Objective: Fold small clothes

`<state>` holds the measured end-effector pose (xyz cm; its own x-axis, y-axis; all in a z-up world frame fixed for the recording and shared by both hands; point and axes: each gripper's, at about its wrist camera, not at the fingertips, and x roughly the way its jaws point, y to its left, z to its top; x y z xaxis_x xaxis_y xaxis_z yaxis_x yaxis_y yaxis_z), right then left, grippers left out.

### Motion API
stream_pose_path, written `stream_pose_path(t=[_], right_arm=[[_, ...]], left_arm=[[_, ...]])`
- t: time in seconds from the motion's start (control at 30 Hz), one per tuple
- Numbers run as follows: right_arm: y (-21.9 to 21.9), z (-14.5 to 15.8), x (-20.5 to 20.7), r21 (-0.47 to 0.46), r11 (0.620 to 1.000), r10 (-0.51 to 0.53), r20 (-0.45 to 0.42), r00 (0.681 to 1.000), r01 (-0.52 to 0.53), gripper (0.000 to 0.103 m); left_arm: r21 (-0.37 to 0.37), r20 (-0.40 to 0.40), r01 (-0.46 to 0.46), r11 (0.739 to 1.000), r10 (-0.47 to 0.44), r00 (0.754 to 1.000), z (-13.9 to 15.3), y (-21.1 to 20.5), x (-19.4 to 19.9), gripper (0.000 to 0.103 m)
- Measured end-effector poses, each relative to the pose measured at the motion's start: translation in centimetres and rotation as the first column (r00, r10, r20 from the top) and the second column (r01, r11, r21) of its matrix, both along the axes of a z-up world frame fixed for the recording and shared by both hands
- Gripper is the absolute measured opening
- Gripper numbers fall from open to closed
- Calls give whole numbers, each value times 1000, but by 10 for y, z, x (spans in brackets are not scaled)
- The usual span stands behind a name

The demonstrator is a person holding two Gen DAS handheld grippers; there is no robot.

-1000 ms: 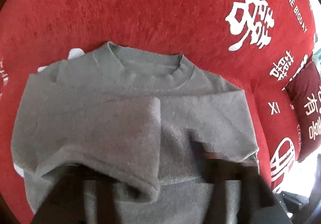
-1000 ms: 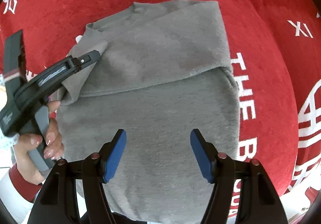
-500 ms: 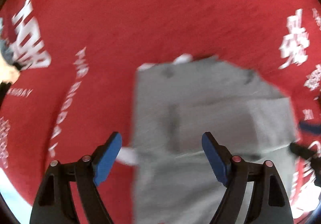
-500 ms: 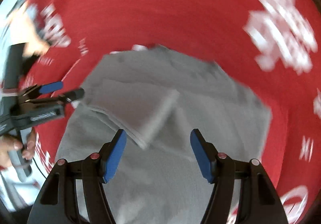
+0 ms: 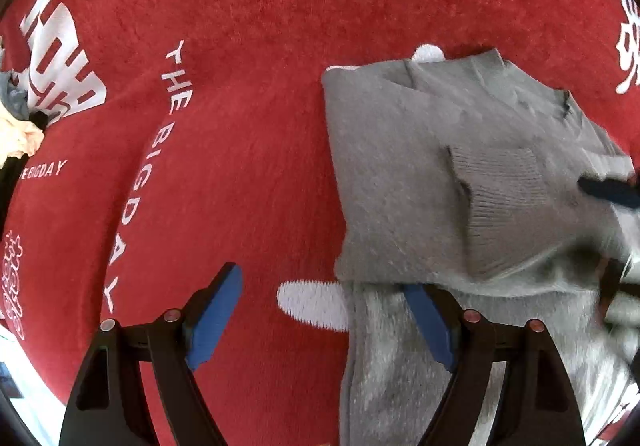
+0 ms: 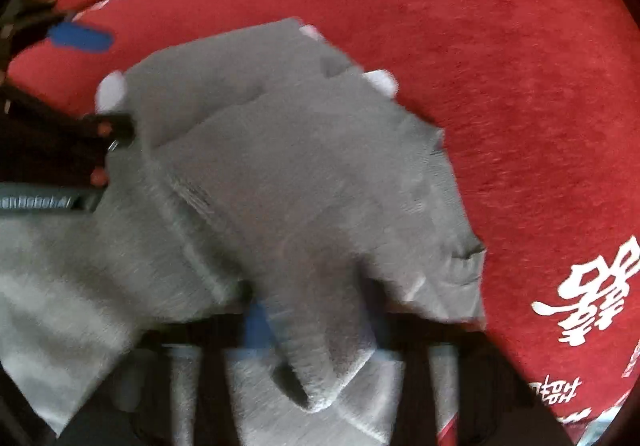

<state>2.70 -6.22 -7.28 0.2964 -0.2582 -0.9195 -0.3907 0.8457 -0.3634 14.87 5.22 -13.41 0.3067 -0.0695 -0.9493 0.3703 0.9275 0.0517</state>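
Observation:
A small grey knit sweater [image 5: 400, 182] lies partly folded on the red blanket [image 5: 256, 86], its neckline at the far right. My left gripper [image 5: 324, 310] is open and empty; its right finger sits just under the folded edge at the sweater's left side. In the right wrist view the sweater [image 6: 304, 182] fills the middle. My right gripper [image 6: 316, 330] is low on it; a fold of grey cloth lies between its blurred fingers, and I cannot tell how far they are closed. The left gripper shows there at the far left [image 6: 80, 36].
The red blanket carries white printed letters [image 5: 132, 206] and characters [image 6: 580, 306]. A hand and dark cloth show at the far left edge [image 5: 16, 126]. A pale floor strip shows at the bottom left [image 5: 24, 398].
Both grippers swung around the sweater. The left one let go of the cloth and opened at the sweater's left edge. The right one dropped onto the folded part, with cloth now between its fingers.

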Motion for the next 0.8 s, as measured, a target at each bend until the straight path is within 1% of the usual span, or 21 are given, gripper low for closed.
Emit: stream_pose_path(t=[0.07, 0.1, 0.13, 0.17, 0.2, 0.23, 0.27, 0.3, 0.33, 0.37, 0.4, 0.43, 0.47, 0.53, 0.57, 0.6, 0.63, 0.67, 0.7, 0.77, 0.8], right_arm=[[-22, 21, 7, 47, 995, -97, 80, 992, 93, 8], [-40, 37, 7, 100, 981, -177, 130, 976, 164, 7], [-53, 46, 6, 139, 968, -228, 154, 961, 207, 7], [-75, 60, 2, 226, 936, -313, 179, 932, 271, 8], [-97, 69, -3, 304, 892, -400, 189, 897, 334, 8], [-119, 74, -10, 373, 841, -482, 185, 857, 392, 8], [-147, 75, -21, 454, 765, -574, 159, 803, 457, 8], [-164, 72, -29, 496, 710, -630, 129, 766, 500, 8], [-187, 63, -41, 550, 623, -697, 66, 715, 557, 8], [-211, 48, -54, 608, 511, -751, -28, 660, 608, 8], [-225, 36, -64, 631, 435, -779, -93, 620, 642, 9], [-238, 23, -73, 653, 364, -795, -155, 587, 665, 12], [-250, 8, -83, 673, 282, -800, -228, 555, 683, 13], [-262, -4, -91, 694, 182, -795, -312, 519, 697, 18], [-267, -8, -98, 700, 136, -797, -344, 497, 701, 28], [-270, -10, -102, 703, 111, -801, -355, 482, 702, 41], [-273, -11, -108, 708, 81, -809, -365, 462, 701, 47], [-279, -11, -116, 716, 33, -819, -380, 429, 697, 53], [-282, -12, -122, 723, -4, -825, -394, 406, 691, 53], [-294, -20, -131, 722, -103, -826, -445, 345, 684, 53], [-296, -25, -131, 716, -137, -826, -464, 321, 684, 51]], left_arm=[[4, 2, -14, 1000, 14, 1000, 0, 0, 2, 83], [5, 2, -17, 1000, 17, 1000, 0, -2, 1, 83], [8, 3, -21, 1000, 21, 1000, 0, -2, 2, 83], [11, 4, -23, 1000, 23, 1000, 0, -2, 2, 83], [13, 3, -24, 1000, 24, 1000, 0, -2, 2, 83], [16, 3, -24, 1000, 24, 1000, 1, -2, 3, 83], [19, 4, -24, 1000, 24, 1000, 1, -2, 3, 83], [23, 6, -25, 999, 25, 1000, 1, -3, 3, 83], [25, 6, -26, 999, 26, 1000, 1, -2, 4, 83], [26, 6, -29, 999, 29, 1000, 0, -2, 4, 83], [26, 4, -34, 999, 33, 999, 0, -2, 5, 83], [26, 0, -37, 999, 37, 999, 0, -2, 6, 83], [26, -6, -41, 999, 41, 999, 1, 0, 6, 83], [18, -21, -44, 999, 45, 999, 6, 4, 5, 83], [11, -26, -43, 999, 43, 999, 11, 7, 3, 83], [6, -29, -42, 999, 42, 999, 16, 10, 1, 83], [4, -30, -45, 999, 45, 999, 21, 13, -1, 83], [-2, -30, -53, 999, 53, 998, 28, 16, -2, 83], [-10, -29, -61, 998, 61, 998, 34, 19, -2, 83], [-33, -13, -78, 996, 78, 997, 47, 21, 1, 83], [-42, -7, -78, 996, 78, 997, 51, 18, 5, 83]])
